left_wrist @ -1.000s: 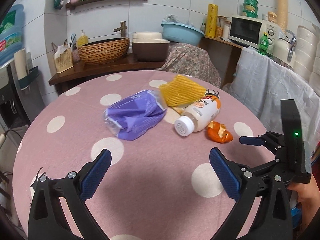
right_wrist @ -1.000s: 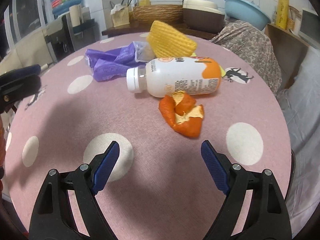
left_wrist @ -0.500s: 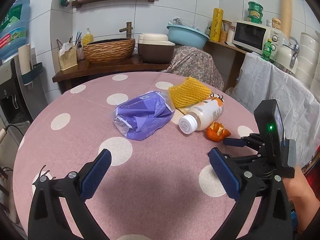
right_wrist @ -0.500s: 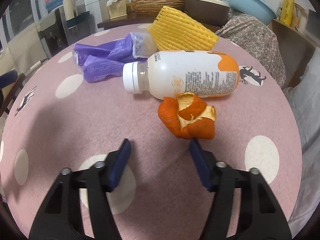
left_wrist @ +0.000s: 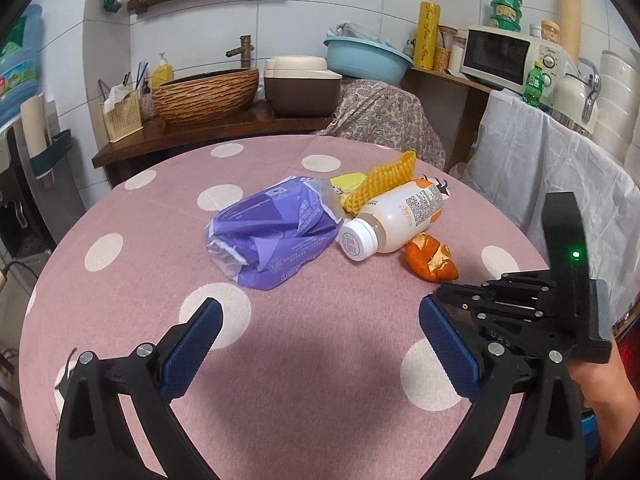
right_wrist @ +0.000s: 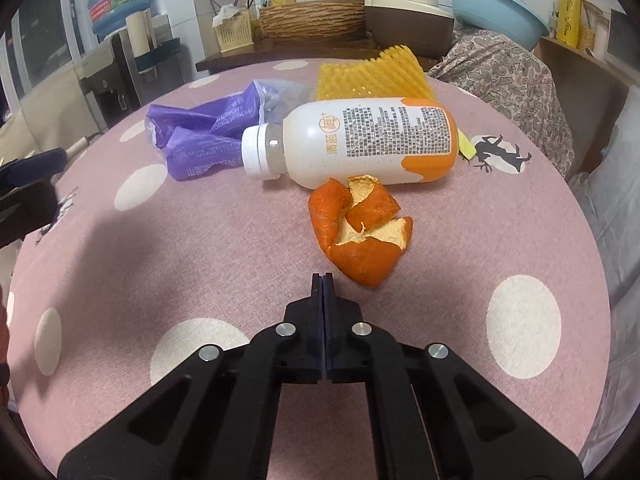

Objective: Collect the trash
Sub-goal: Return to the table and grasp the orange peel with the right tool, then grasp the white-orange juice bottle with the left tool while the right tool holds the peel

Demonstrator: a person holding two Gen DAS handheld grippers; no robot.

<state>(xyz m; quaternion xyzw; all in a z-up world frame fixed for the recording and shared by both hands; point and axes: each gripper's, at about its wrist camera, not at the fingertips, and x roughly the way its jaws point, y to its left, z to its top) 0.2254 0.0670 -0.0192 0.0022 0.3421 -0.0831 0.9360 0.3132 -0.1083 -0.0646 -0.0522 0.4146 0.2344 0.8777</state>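
Nearest in the right wrist view, the right gripper (right_wrist: 322,280) has its two blue pads pressed flat together with nothing between them, its tips over the pink dotted tablecloth (right_wrist: 168,264) just short of the orange peel (right_wrist: 360,232); whether the tips touch the cloth is hard to judge from this angle. In the left wrist view the left gripper (left_wrist: 320,344) stands with its jaws wide apart and empty above the near part of the table; the right gripper's black body crosses behind its right finger, and a hand (left_wrist: 600,392) shows only partly at the frame's edge.

Beyond the peel lies a white and orange plastic bottle (right_wrist: 360,140) on its side, white cap toward the left, touching or nearly touching the peel; to its left is a crumpled purple plastic wrapper (right_wrist: 200,136), its far end partly hidden by the bottle; behind the bottle a yellow foam net sleeve (right_wrist: 368,76) rises, its lower part hidden; a yellow scrap peeks out under the bottle's base, too little of it showing to identify.
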